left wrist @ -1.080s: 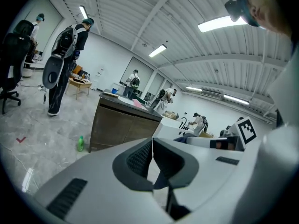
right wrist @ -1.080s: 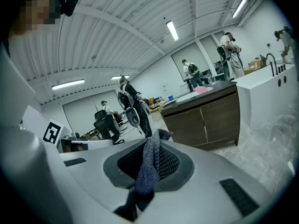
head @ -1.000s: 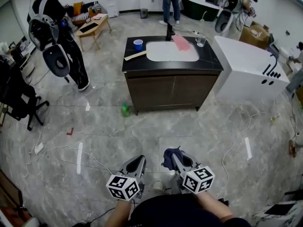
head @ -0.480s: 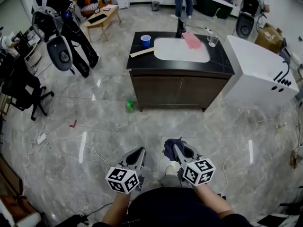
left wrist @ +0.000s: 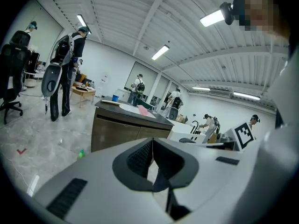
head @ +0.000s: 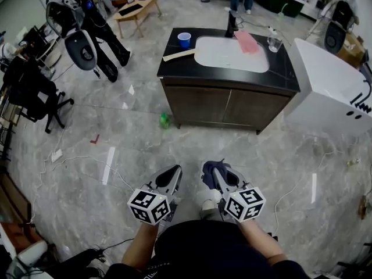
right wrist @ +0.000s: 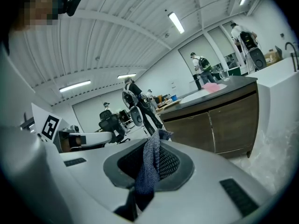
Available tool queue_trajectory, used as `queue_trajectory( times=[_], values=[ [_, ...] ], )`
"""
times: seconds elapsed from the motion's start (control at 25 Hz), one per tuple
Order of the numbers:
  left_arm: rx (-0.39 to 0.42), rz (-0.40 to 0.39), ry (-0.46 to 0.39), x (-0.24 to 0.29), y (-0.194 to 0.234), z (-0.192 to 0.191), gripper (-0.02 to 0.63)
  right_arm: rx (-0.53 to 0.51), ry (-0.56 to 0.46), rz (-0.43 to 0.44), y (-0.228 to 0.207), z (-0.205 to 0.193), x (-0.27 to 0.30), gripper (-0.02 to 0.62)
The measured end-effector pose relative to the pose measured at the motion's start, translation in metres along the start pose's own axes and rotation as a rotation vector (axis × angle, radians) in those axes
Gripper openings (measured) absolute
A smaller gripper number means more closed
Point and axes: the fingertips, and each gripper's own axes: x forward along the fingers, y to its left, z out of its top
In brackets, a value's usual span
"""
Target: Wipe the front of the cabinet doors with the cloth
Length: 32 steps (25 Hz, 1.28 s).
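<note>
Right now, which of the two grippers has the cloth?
The right gripper, its jaws shut on the dark blue cloth that pokes out past them. The left gripper has its jaws together with nothing between them.

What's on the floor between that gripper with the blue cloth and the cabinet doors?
In the head view, only bare floor lies between the right gripper with its cloth and the cabinet doors; a green bottle stands off left.

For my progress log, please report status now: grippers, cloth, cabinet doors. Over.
Left gripper shut, empty. Right gripper shut on cloth. Cabinet doors ahead, not yet reached. Green bottle on floor beside cabinet.
</note>
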Motion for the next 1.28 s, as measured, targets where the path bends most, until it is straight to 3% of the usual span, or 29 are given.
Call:
queue_trajectory(
  times=[0.24,0.56,1.28],
  values=[
    [0.007,0.020,0.013,0.015,0.006,0.001,0.008,0.003,0.005,0.016,-0.013,0.007,0.012,0.051],
    [0.019,0.011,0.027,0.042,0.046,0.016,0.008,0.015,0.029,-0.012,-0.027,0.012,0.050,0.051],
    [-0.028,-0.061,0.117,0.080,0.218,0.062,0.008,0.040,0.114,-0.091,-0.006,0.024,0.225,0.051]
  ],
)
